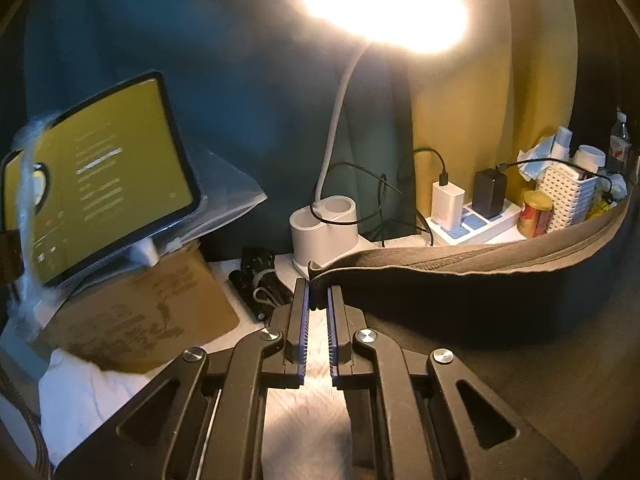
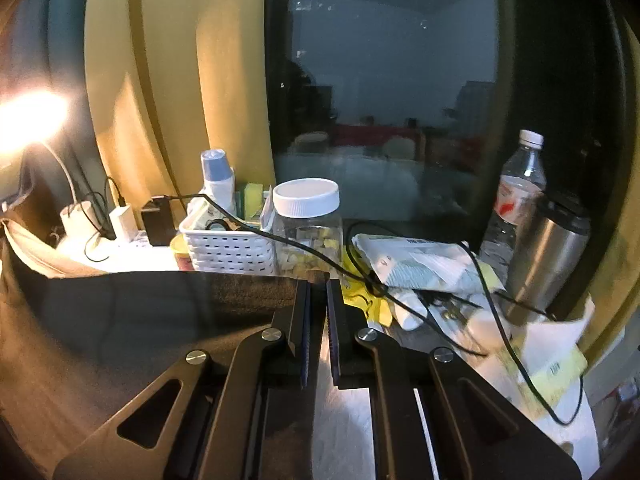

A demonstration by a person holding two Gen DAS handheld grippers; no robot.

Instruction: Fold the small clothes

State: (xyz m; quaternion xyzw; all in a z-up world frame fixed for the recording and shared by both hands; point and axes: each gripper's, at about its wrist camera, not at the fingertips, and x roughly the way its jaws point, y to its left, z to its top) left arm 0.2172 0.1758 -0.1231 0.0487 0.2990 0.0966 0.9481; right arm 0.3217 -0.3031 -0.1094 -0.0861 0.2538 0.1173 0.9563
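Left wrist view: the left gripper (image 1: 319, 292) pinches one corner of a dark garment (image 1: 480, 292) stretched taut, hiding the table behind. Right gripper (image 2: 319, 292) clamps its opposite edge. One lamp (image 1: 384, 4), glare-blurred; two chargers (image 1: 448, 204); one jar (image 2: 307, 224).
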